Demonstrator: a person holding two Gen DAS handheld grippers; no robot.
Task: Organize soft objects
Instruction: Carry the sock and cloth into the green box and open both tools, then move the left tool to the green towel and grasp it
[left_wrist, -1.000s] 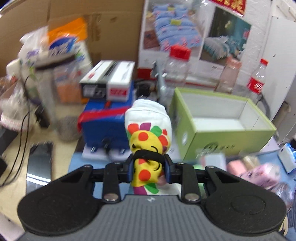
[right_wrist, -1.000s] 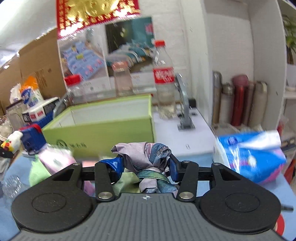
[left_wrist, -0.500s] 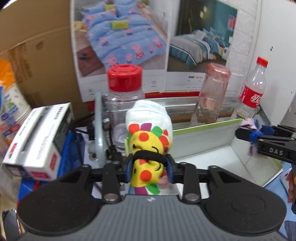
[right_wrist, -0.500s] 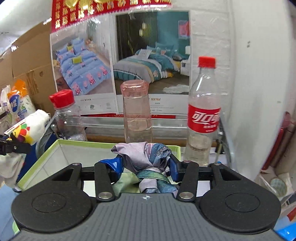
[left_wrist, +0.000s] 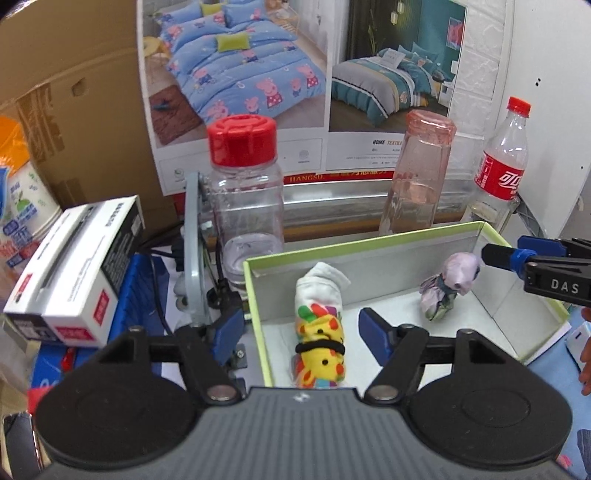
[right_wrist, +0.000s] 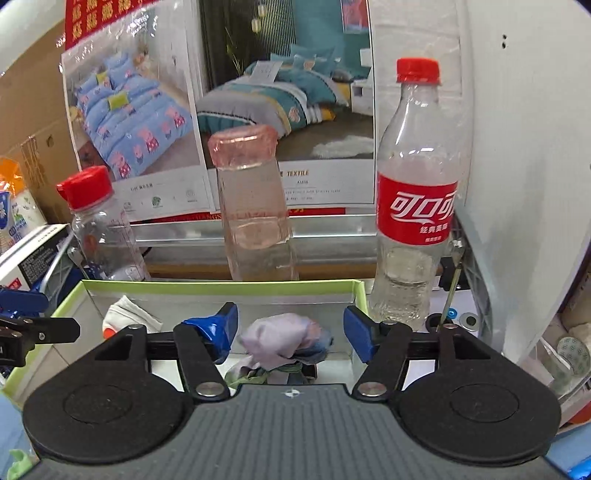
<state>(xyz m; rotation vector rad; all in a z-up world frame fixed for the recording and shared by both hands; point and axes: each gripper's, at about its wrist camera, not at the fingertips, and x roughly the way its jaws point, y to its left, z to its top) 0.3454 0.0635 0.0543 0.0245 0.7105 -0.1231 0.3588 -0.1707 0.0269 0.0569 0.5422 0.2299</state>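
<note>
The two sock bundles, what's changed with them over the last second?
Both were carried over the green box and let go: the left gripper and right gripper have just been opening. The cartoon bundle and lilac bundle now rest inside. Bottles stayed put.

Colourful rolled sock (left_wrist: 320, 334) lies in the green box (left_wrist: 258, 314); the lilac cloth bundle (left_wrist: 448, 288) sits apart, by the far wall.

Soft bundles in box: 2, a sock roll (left_wrist: 320, 332) and a cloth bundle (left_wrist: 448, 286)
Green box (left_wrist: 369, 247): 1
Bottles: 3, red-capped jar (left_wrist: 243, 192), pink bottle (left_wrist: 417, 177), cola bottle (left_wrist: 500, 162)
Posters: 2, one (left_wrist: 236, 74), another (left_wrist: 395, 70)
Grippers: 2, left (left_wrist: 301, 332), right (right_wrist: 290, 332)
</note>
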